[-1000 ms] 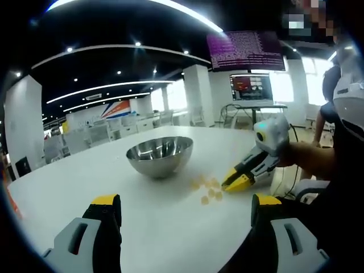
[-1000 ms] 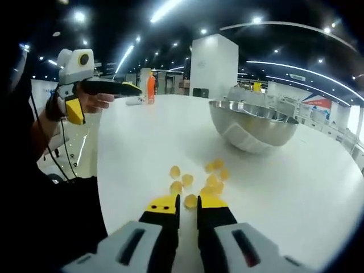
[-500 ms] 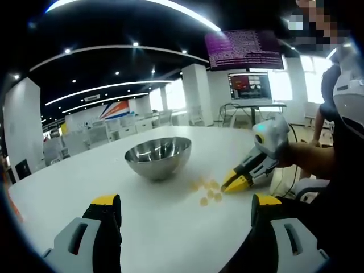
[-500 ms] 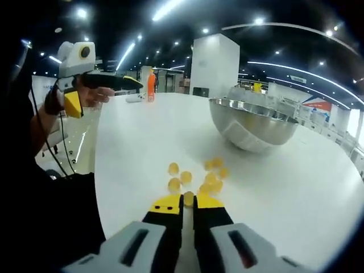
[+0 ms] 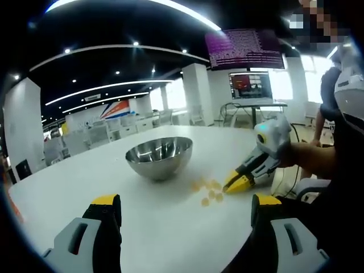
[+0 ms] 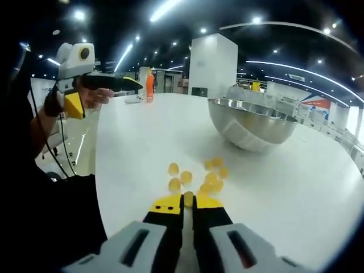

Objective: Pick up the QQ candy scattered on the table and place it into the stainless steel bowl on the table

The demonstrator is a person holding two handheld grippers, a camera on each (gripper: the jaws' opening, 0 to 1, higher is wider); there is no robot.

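Pinching gripper: the right gripper (image 6: 187, 200) rests low on the white table (image 6: 296, 187), its yellow-tipped jaws clenched on one QQ candy (image 6: 188, 198) at the near edge of the pile.
Candy pile: the other yellow QQ candies (image 6: 210, 177) lie scattered on the table just beyond the jaw tips, between the right gripper and the bowl; in the left gripper view they sit beside the right gripper's yellow tips (image 5: 237, 183).
Left gripper: it (image 5: 185, 207) is held above the table's near edge with jaws released and spread wide, nothing between them; in the right gripper view a hand (image 6: 94, 96) holds it up, well apart from the candies.
Bowl: the stainless steel bowl (image 6: 250, 122) stands upright on the table beyond the pile, apart from it.
Far end: an orange bottle (image 6: 149, 88) stands near the table's far edge.
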